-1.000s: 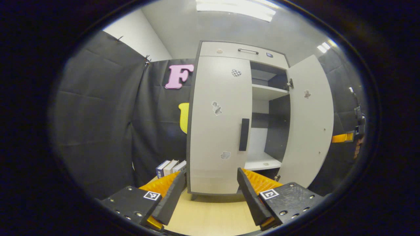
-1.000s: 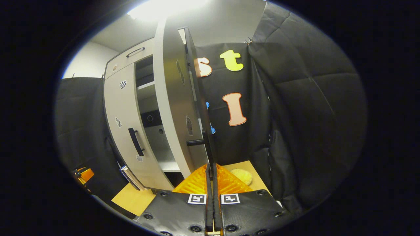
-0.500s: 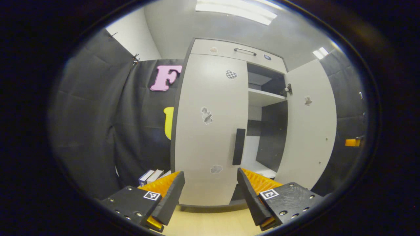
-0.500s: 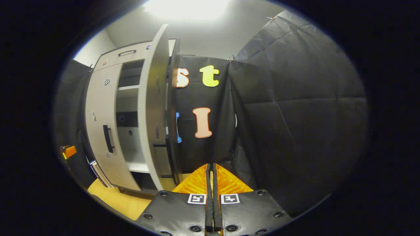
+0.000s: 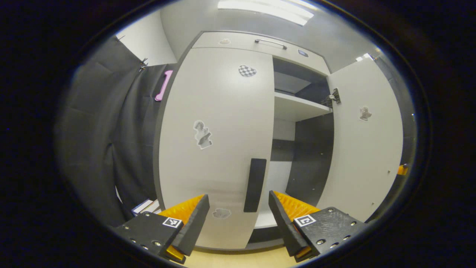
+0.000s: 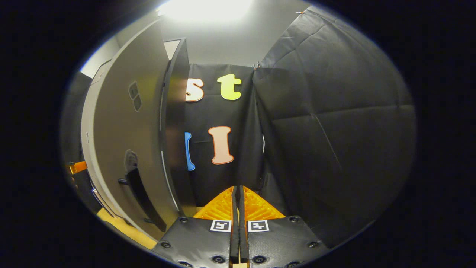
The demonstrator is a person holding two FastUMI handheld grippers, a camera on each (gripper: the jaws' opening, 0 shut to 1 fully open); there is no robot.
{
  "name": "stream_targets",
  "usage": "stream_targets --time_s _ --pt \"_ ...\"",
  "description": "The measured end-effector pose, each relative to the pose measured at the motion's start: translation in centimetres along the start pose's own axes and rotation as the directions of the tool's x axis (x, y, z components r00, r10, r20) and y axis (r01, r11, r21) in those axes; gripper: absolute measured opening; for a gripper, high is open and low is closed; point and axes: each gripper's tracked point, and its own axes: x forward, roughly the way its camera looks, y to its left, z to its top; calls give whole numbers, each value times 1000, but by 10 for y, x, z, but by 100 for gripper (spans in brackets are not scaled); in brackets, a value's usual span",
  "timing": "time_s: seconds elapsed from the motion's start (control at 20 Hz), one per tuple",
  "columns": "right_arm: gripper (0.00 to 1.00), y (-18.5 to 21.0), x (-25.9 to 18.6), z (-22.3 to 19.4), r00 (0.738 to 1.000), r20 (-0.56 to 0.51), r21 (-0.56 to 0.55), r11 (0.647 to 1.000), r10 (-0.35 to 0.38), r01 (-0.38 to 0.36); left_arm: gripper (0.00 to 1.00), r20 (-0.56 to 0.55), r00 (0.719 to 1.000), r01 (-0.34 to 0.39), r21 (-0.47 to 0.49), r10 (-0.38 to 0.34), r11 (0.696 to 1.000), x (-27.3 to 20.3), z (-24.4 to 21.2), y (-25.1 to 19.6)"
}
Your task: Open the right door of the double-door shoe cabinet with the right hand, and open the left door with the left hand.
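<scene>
Cabinet's left door [image 5: 215, 149] is shut — the spread left gripper [image 5: 238, 217] could miss its handle [image 5: 254, 185]. Right gripper [image 6: 238, 216] is pressed together, holding nothing, beside the open right door [image 6: 122, 149].

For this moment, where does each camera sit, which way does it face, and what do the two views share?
Left gripper view: rides the left gripper, facing the cabinet front square on: closed left door with its handle, open shelves; own jaws spread apart at the bottom.
Right gripper view: rides the right gripper, beside the opened right door, facing the booth wall; own jaws closed together, gripping nothing.
Shared: the right door, seen from opposite faces.
</scene>
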Motion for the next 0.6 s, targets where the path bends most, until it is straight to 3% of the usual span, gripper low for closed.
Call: stream_targets --time_s 0.1,0.45,0.6 --pt "0 -3 16 -5 1000 -15 27 1000 16 -16 94 1 1000 -1 -9 1 1000 21 1 -8" --pt "93 -29 61 -26 999 -44 136 991 7 -1 93 10 999 -42 8 42 999 68 6 -17" --pt "97 -37 73 -36 998 -64 129 991 -7 15 93 5 998 -68 30 68 997 82 6 -17"
